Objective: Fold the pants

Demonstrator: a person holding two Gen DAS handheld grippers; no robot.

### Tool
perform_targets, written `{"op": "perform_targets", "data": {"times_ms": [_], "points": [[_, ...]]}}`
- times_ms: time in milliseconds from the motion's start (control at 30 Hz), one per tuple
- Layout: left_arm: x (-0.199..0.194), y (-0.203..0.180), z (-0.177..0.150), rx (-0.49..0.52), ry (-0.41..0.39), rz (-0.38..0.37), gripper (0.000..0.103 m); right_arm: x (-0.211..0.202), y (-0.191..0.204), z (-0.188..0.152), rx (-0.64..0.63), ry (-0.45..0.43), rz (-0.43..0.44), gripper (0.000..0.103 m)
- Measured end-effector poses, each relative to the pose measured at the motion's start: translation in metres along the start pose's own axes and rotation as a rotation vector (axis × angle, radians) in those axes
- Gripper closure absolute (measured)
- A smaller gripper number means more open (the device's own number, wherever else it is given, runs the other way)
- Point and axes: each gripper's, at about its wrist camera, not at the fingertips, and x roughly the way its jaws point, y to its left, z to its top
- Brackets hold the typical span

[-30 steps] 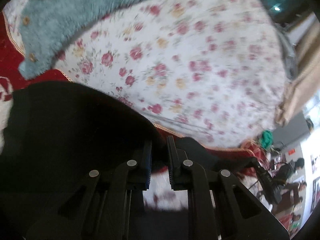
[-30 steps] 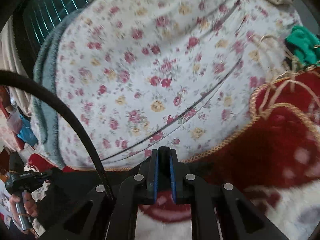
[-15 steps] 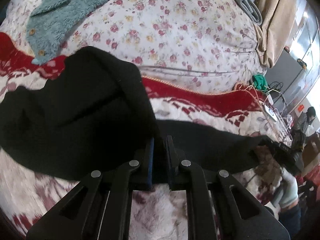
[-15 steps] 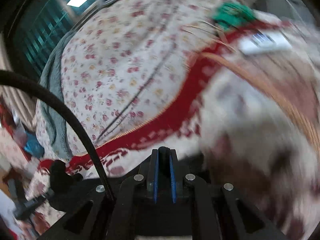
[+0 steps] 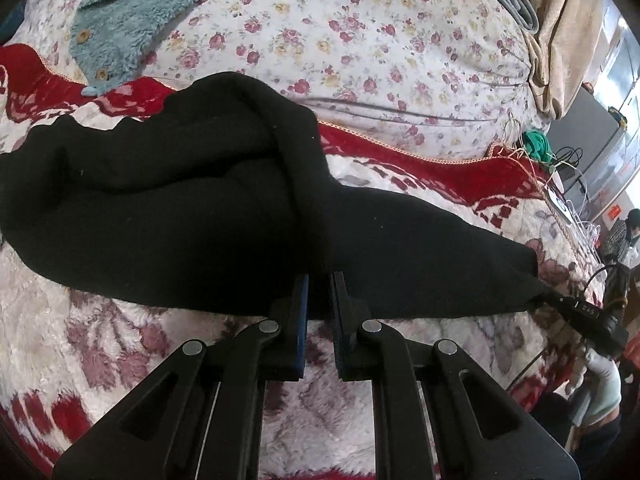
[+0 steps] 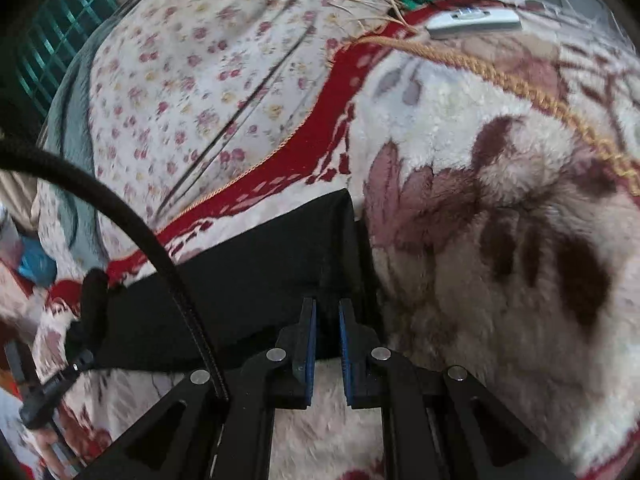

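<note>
The left gripper (image 5: 319, 280) is pinched nearly closed on the near edge of the black pants (image 5: 192, 208), which lie bunched across the middle of the frame on the plush red-and-white blanket (image 5: 120, 352). The right gripper (image 6: 327, 306) clamps the pants' (image 6: 256, 280) edge at lower centre, its 2 fingers barely apart.

Matt black cloth pants (image 5: 192, 208) lie on a plush, fuzzy blanket (image 5: 100, 360).
</note>
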Motion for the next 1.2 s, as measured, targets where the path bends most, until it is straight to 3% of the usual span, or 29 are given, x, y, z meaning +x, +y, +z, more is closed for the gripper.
{"op": "perform_targets", "data": {"times_ms": [133,233,333,400,433,500,533,600,700,833,933,1000,1200], "points": [[-0.004,0.003,-0.002,-0.001,0.006,-0.009,0.094,0.004,-0.007,-0.006,0.045,0.040,-0.025,0.093],[-0.016,0.012,-0.002,-0.008,0.016,0.014,0.094,0.000,-0.010,-0.007,0.090,0.056,-0.039,0.086],[-0.043,0.027,-0.001,-0.009,-0.021,0.039,0.093,-0.024,-0.005,-0.004,0.140,-0.046,0.013,0.080],[-0.060,0.035,0.003,0.002,-0.069,0.077,0.089,-0.036,0.014,0.000,0.132,-0.119,0.104,0.077],[-0.066,0.040,0.007,0.002,-0.087,0.089,0.084,-0.035,0.028,0.002,0.117,-0.129,0.152,0.071],[-0.075,0.053,0.021,-0.019,-0.127,0.092,0.057,-0.022,0.063,0.008,0.067,-0.104,0.271,0.061],[-0.078,0.060,0.028,-0.038,-0.150,0.093,0.054,-0.014,0.078,0.009,0.043,-0.083,0.314,0.061],[-0.076,0.071,0.041,-0.064,-0.164,0.094,0.053,0.011,0.122,0.015,-0.019,-0.025,0.393,0.061],[-0.060,0.083,0.059,-0.077,-0.103,0.080,0.053,0.050,0.197,0.023,-0.132,0.035,0.475,0.060],[-0.044,0.093,0.063,-0.075,-0.051,0.090,0.053,0.099,0.293,0.040,-0.282,0.107,0.540,0.052],[-0.038,0.097,0.067,-0.057,-0.043,0.102,0.053,0.139,0.357,0.051,-0.402,0.176,0.539,0.051],[-0.034,0.101,0.073,-0.051,-0.043,0.099,0.053,0.176,0.401,0.052,-0.502,0.254,0.493,0.051],[-0.021,0.114,0.074,-0.043,-0.034,0.074,0.053,0.260,0.474,0.033,-0.741,0.481,0.382,0.051]]}}
